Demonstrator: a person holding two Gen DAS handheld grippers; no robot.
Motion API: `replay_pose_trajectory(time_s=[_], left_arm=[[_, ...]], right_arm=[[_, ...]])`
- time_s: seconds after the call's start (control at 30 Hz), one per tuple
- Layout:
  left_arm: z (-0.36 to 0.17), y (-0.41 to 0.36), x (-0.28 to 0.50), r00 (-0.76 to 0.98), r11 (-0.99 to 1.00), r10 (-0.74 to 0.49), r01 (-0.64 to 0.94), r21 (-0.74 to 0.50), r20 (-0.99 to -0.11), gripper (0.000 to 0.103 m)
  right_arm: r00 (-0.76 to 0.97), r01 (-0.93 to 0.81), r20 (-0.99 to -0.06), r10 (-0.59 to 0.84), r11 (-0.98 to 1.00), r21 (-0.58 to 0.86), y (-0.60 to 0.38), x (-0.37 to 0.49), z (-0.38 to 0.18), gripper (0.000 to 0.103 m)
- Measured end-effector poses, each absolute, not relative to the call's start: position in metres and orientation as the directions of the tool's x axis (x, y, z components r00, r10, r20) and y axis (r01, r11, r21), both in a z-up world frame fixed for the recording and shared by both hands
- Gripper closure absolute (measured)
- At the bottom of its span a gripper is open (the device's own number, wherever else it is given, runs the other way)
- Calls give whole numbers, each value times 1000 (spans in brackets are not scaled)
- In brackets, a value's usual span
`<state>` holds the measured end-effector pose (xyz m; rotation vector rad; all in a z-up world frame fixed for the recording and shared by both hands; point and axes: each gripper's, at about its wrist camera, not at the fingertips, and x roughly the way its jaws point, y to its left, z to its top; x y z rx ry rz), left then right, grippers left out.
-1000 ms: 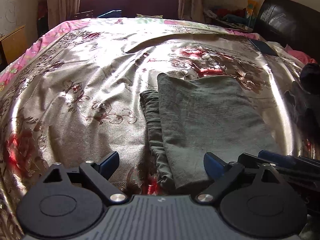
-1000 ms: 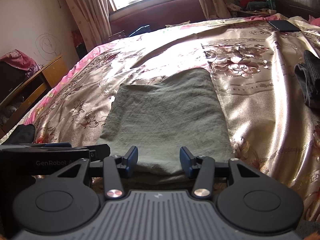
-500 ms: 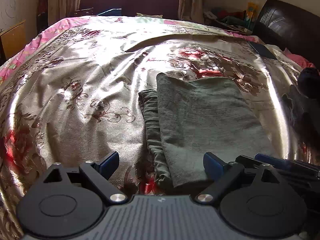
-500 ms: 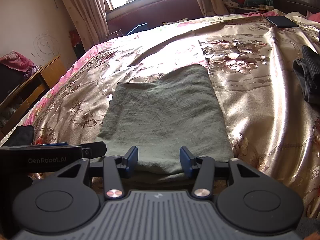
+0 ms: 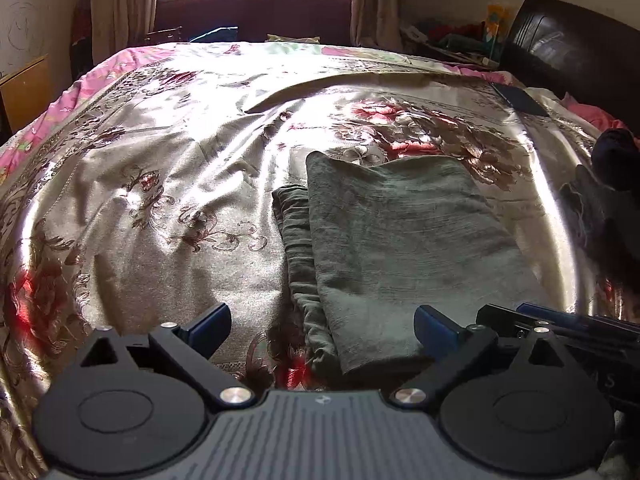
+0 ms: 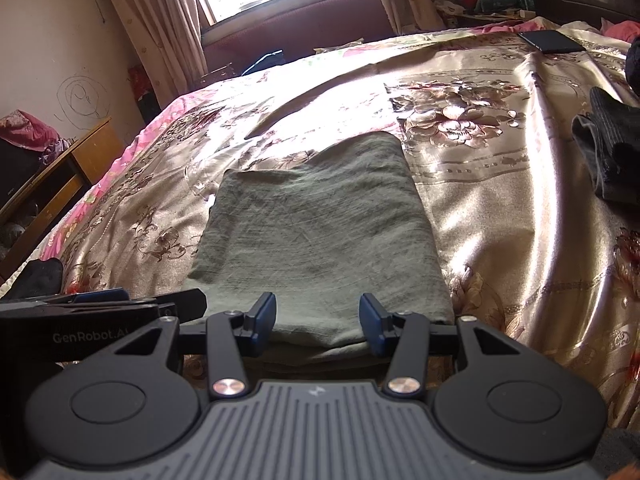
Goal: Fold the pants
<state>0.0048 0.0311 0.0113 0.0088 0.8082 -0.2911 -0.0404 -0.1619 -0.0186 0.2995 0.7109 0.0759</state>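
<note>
The grey-green pants (image 5: pixel 404 240) lie folded in a flat rectangle on the floral bedspread (image 5: pixel 160 184); they also show in the right wrist view (image 6: pixel 320 232). A lower layer sticks out along their left side (image 5: pixel 296 240). My left gripper (image 5: pixel 320 326) is open and empty, just short of the pants' near left corner. My right gripper (image 6: pixel 318 318) is open and empty, its fingertips (image 6: pixel 264 312) at the pants' near edge. Each gripper shows at the edge of the other's view.
Dark clothes (image 6: pixel 612 152) lie on the bed to the right. A dark phone (image 6: pixel 554 42) lies far right near the headboard (image 5: pixel 568 40). A wooden cabinet (image 6: pixel 72 168) stands left of the bed. A window with curtains is at the far end.
Both grippers have drawn back slightly and tilted upward, so the far window shows more. The pants lie unmoved and both grippers stay open.
</note>
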Motion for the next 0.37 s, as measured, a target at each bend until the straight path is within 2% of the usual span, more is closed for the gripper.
replay_pose_trajectory(time_s=[0.1,0.37], left_arm=[[12,33,3,647,952,-289,273,-140,-705,0],[15,25,-3,691,963,-227,265,-52,-686,0]], right_arm=[[755,34,-634,168,955,294,-161,-40,-19,56],[751,42,-641,160,957,288,-161,-39,-19,56]])
